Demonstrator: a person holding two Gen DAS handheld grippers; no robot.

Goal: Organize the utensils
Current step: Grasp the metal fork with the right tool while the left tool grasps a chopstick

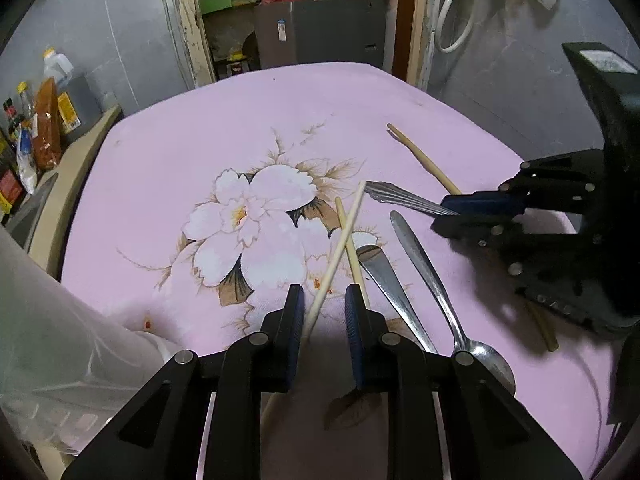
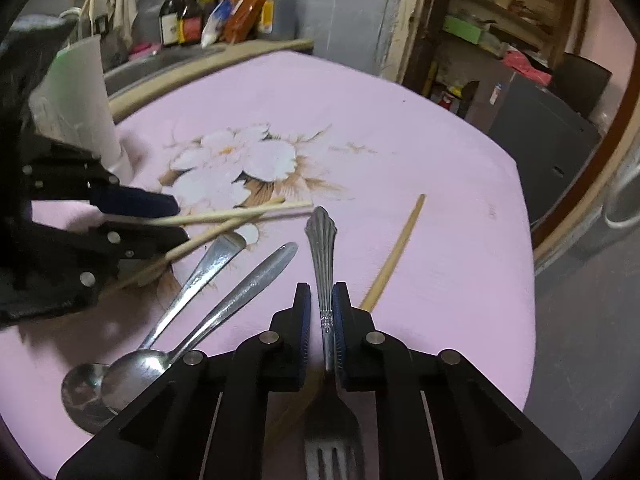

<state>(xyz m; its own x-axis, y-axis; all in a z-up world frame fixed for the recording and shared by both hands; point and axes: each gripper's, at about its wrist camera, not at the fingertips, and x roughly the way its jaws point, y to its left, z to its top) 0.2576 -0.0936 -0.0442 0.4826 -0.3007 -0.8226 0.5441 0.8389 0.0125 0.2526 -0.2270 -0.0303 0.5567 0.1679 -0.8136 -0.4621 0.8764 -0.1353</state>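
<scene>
Two grippers work low over the pink floral tablecloth (image 1: pixel 168 152). Right gripper (image 2: pixel 321 312): jaws nearly closed, pads pinching the neck of a fork (image 2: pixel 323 280), tines toward the camera, ornate handle pointing away. Left gripper (image 1: pixel 325 304): jaws narrowed around two crossed chopsticks (image 1: pixel 344 236); pad contact unclear. Two spoons (image 2: pixel 200 284) lie side by side between the grippers. Farther off, a lone chopstick (image 2: pixel 396 252) rests on the cloth.

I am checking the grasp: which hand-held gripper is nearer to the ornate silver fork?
Right. The right hand-held gripper clamps the ornate silver fork by its handle; the left hand-held gripper sits apart, around pale chopsticks.
</scene>
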